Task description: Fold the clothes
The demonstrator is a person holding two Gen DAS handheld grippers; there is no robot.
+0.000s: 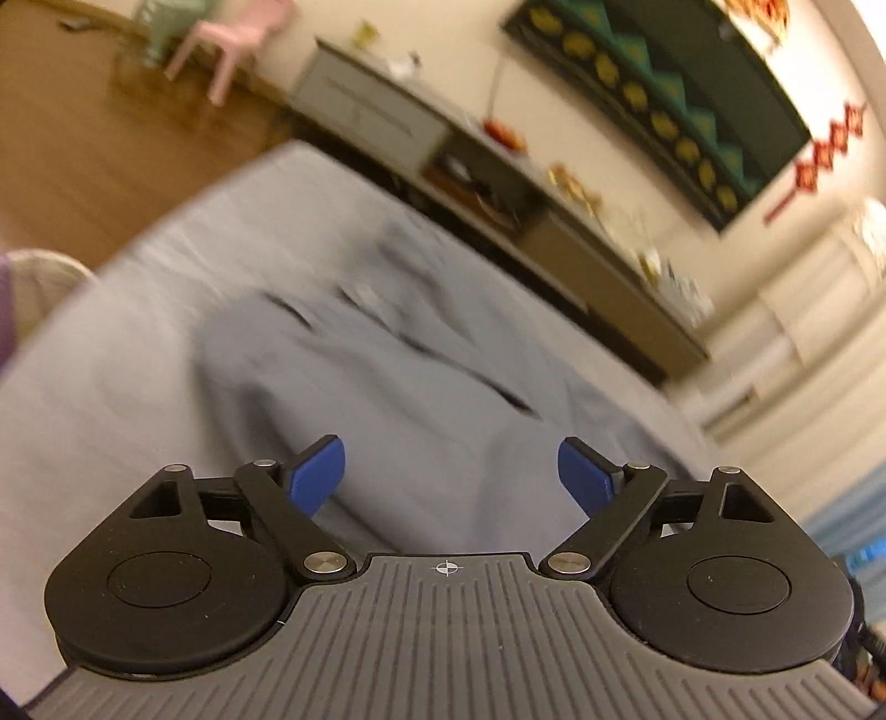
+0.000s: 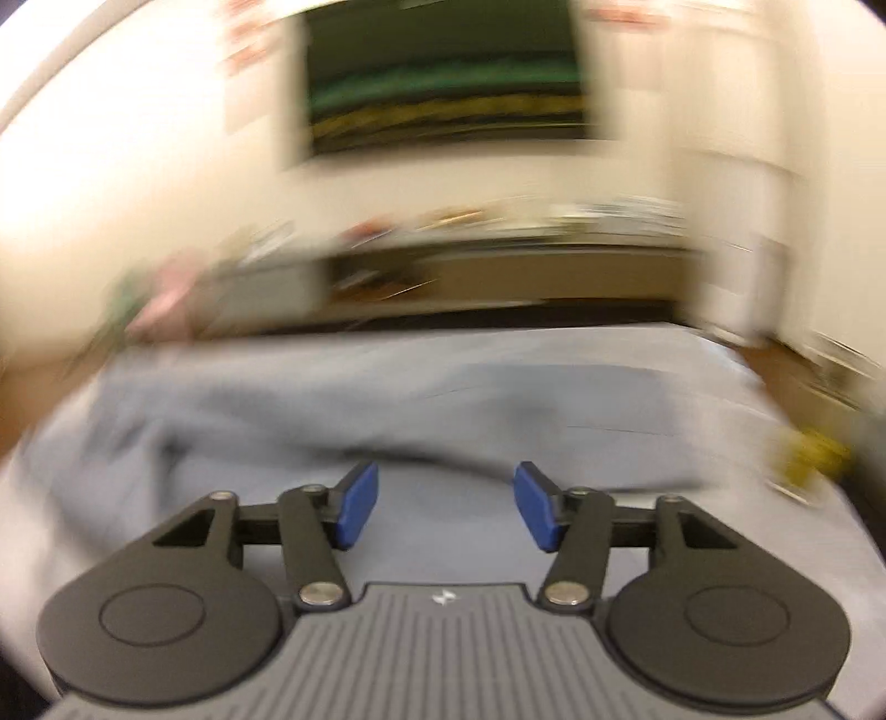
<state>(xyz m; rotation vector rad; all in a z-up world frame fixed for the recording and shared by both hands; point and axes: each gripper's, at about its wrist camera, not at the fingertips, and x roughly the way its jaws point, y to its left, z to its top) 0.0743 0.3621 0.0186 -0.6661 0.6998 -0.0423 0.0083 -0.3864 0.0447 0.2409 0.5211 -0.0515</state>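
Left two-finger gripper [image 1: 451,476], black linkage with blue pads: jaws spread wide, nothing between them, held above the cloth. Right two-finger gripper [image 2: 446,507], same build: jaws also well apart and empty, blue pads [image 2: 357,504] clear of any fabric. Crumpled grey-blue garment [image 1: 387,376] — lies in a loose heap on the grey-covered bed [image 1: 111,376], ahead of the left gripper, its folds dark-creased; the left view is somewhat blurred, so the kind of garment cannot be told. In the right view the same garment [image 2: 354,399] stretches across the bed surface ahead of the right gripper, heavily smeared by motion blur. Long low cabinet with grey and brown fronts [image 1: 443,160] — stands against the cream wall beyond the bed, small cluttered items on top, too blurred to name. Dark wall hanging with green and yellow pattern [image 1: 664,88] above the cabinet. Pink plastic child's chair [image 1: 232,39] on the brown wooden floor [image 1: 83,155], well apart from the bed.
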